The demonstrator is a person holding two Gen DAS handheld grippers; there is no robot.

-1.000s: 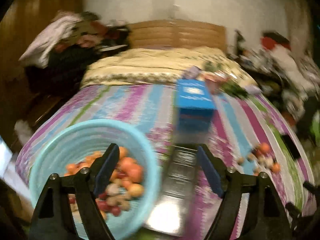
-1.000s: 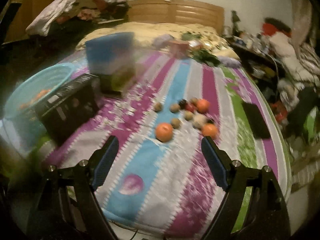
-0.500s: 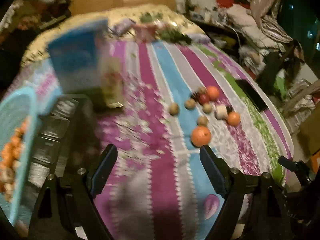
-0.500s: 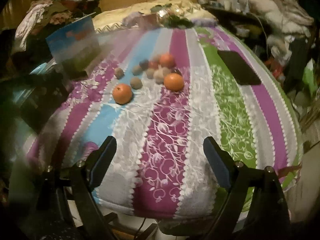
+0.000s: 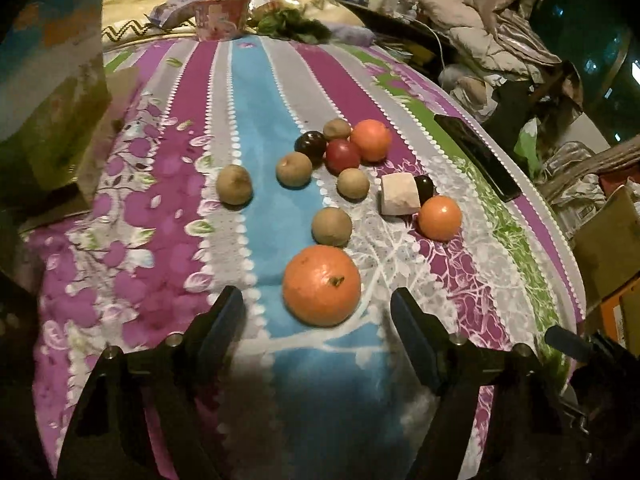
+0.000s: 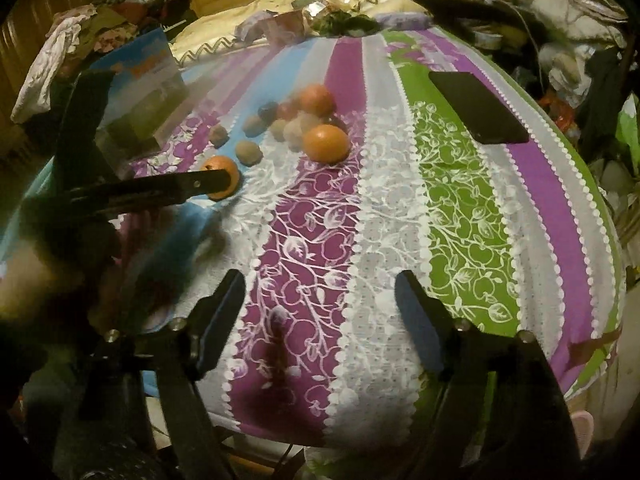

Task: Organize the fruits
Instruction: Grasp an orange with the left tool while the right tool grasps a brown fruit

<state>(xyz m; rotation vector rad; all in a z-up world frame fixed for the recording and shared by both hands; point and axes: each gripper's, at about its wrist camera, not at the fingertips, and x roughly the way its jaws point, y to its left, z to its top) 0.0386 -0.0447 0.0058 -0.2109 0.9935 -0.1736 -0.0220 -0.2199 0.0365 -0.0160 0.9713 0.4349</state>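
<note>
On the bed (image 5: 256,92), the left hand-held gripper (image 5: 316,304) is closing around nothing, near the big orange (image 5: 322,285); the right hand-held gripper (image 6: 320,292) closes empty; a black phone (image 5: 476,156) lies far right.

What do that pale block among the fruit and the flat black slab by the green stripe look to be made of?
Pale block: matte, slightly rough white faces with soft corners, possibly foam or a cut food piece; unclear. Black slab: thin, smooth, glossy surface, likely a glass-fronted phone.

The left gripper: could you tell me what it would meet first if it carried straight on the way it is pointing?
Most likely the large orange, which lies on the striped bedspread just ahead of the left gripper, between its closing fingers but untouched. Depth is hard to judge here.
</note>
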